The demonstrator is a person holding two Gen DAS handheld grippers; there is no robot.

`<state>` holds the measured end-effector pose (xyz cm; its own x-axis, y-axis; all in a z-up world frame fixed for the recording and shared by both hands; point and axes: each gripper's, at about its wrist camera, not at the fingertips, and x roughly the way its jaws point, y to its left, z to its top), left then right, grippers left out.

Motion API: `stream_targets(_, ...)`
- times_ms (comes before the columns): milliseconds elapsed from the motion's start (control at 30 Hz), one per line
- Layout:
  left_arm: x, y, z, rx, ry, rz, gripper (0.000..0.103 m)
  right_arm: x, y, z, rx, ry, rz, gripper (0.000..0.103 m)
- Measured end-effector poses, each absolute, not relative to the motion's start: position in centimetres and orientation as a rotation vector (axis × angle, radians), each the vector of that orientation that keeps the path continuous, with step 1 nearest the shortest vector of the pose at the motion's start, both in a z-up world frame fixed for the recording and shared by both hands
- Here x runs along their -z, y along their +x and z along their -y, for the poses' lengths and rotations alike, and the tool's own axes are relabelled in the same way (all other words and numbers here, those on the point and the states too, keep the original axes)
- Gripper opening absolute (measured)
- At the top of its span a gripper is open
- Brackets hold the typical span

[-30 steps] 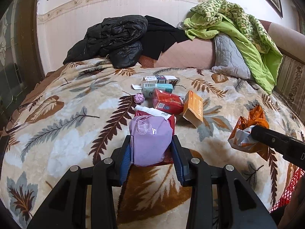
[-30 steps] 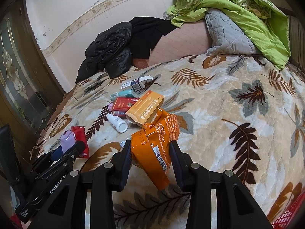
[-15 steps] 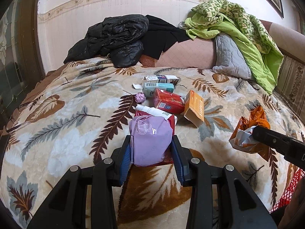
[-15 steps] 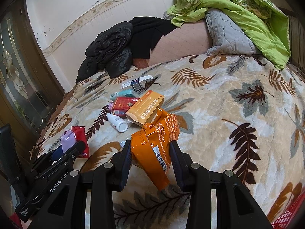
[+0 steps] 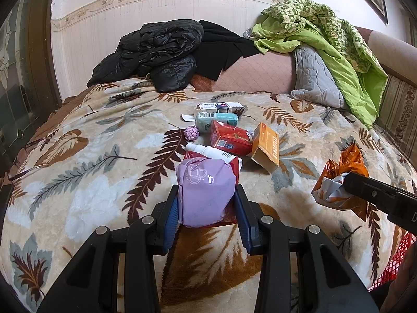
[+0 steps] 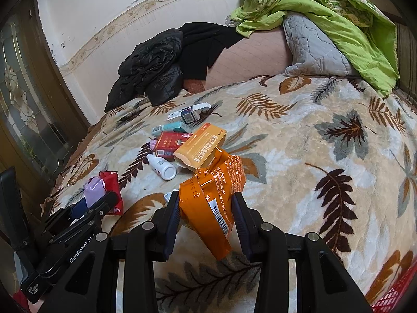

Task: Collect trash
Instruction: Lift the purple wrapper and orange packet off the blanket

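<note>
With the left gripper (image 5: 207, 200) clamped on a lilac packet (image 5: 204, 189) and the right gripper (image 6: 206, 207) on an orange wrapper (image 6: 212, 195), both low-centre above the bed (image 5: 78, 182), hold firm toward the red basket (image 6: 396, 297), lower right.

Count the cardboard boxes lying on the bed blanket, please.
4, in one cluster mid-blanket: a white box farthest back, a teal box before it, a red box nearer, an orange box at its right. More could be hidden behind.
</note>
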<state>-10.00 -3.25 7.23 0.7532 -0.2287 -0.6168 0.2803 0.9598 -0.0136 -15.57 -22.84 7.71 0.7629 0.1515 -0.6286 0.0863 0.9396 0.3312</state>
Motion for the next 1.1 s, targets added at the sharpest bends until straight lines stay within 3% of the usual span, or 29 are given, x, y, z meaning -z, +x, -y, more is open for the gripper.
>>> stream_targets(1100, -7.36, -10.42, 3.54, 0.313, 0.062, -0.649, 0.039, -7.96, -16.20, 23.38, -0.029, 0.371, -0.695, 0.043)
